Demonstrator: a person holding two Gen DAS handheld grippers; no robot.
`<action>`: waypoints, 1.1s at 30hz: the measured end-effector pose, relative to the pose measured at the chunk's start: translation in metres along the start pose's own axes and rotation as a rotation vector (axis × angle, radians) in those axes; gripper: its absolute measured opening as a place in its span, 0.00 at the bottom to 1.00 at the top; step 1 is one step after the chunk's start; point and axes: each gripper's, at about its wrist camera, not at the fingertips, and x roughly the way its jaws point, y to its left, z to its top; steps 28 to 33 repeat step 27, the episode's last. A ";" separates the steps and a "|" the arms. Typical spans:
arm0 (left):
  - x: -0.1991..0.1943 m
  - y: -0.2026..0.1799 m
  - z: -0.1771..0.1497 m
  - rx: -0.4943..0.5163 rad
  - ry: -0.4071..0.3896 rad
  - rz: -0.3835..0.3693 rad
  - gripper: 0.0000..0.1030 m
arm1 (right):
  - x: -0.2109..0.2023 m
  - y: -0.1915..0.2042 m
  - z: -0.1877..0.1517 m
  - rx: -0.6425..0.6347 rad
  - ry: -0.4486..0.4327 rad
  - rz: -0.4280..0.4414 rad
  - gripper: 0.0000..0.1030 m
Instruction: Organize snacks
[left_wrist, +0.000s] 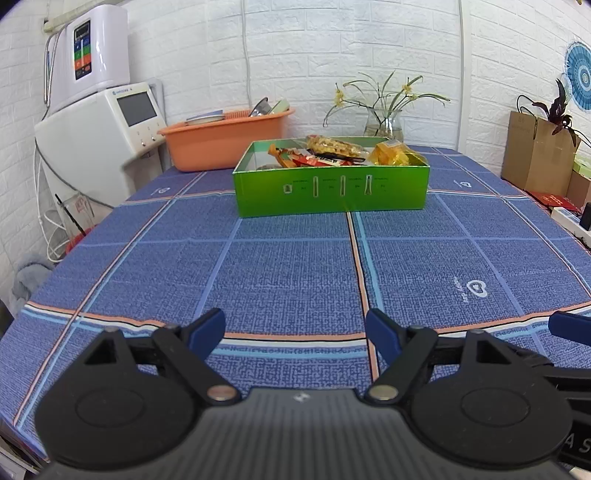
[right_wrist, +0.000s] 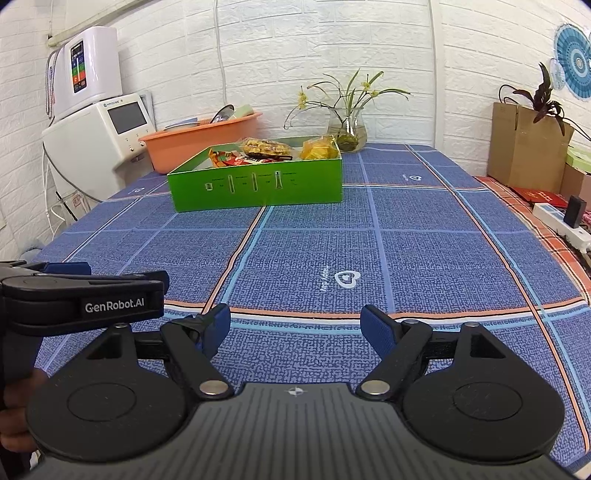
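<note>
A green box stands at the far middle of the blue checked table. It holds several snack packs: a clear bag of round biscuits, a yellow pack and red-orange wrappers. The box also shows in the right wrist view. My left gripper is open and empty, low over the near table edge. My right gripper is open and empty beside it. The left gripper's body shows at the left of the right wrist view.
An orange basin with dishes sits behind the box on the left, next to white appliances. A glass vase with flowers stands behind the box. Cardboard boxes and a power strip lie at the right.
</note>
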 end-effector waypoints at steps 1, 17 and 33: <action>0.000 0.000 0.000 0.000 0.001 -0.001 0.77 | 0.000 0.000 0.000 0.000 0.001 0.000 1.00; -0.001 0.006 -0.001 -0.027 -0.004 -0.024 0.77 | 0.000 0.001 0.000 0.001 0.002 -0.001 1.00; -0.003 0.006 -0.001 -0.026 -0.011 -0.004 0.77 | -0.001 0.002 0.000 -0.002 -0.001 0.000 1.00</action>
